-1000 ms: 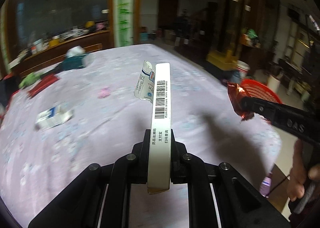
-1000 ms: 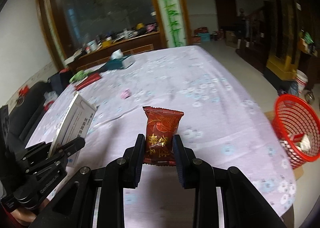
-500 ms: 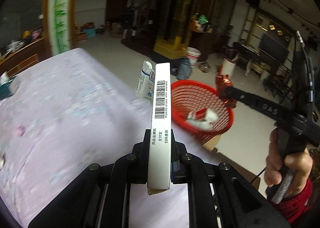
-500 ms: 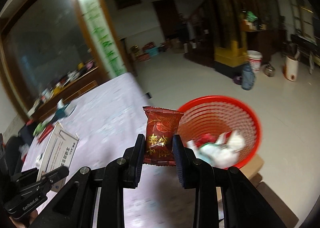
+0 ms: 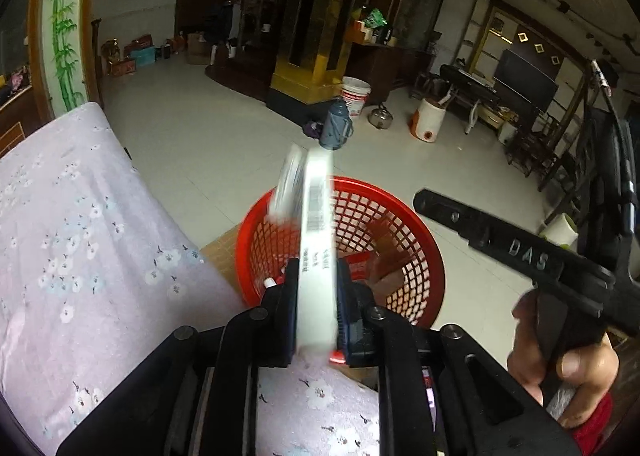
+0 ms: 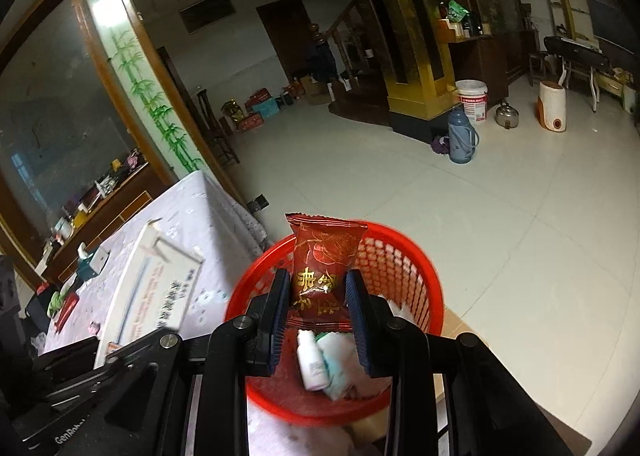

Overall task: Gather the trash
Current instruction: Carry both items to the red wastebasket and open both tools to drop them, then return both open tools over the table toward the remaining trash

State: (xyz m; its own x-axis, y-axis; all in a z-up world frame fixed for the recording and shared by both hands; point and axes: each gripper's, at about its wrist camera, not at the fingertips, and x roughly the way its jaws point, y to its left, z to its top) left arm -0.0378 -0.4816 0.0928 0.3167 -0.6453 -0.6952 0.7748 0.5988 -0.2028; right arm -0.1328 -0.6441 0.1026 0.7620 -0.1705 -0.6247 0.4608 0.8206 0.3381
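A red mesh basket (image 5: pixel 376 185) (image 6: pixel 400 234) stands on the floor by the table's corner, and both grippers hang over it. My left gripper (image 5: pixel 316 272) has its jaws opening. The white barcode box (image 5: pixel 316 215) (image 6: pixel 156 284) is blurred, tilted and sliding forward between them. My right gripper (image 6: pixel 318 280) is opening too. The red snack packet (image 6: pixel 324 264) still stands upright between its pads in the right wrist view. In the left wrist view that gripper's finger (image 5: pixel 480 232) has a bare tip, with a brown-red blur (image 5: pixel 384 252) in the basket below it.
The basket holds a small white bottle (image 6: pixel 310 360) and crumpled tissue (image 6: pixel 340 356), and it rests on cardboard (image 5: pixel 224 248). The flowered tablecloth (image 5: pixel 80 236) fills the left. A hand (image 5: pixel 560 356) grips the right tool. A blue flask (image 5: pixel 336 127) and white bucket (image 5: pixel 355 95) stand on the tiled floor.
Both grippers swung off the table to above the basket. The box now blurs, tilts and slips forward in the left jaws. The packet no longer shows at the right gripper's tip.
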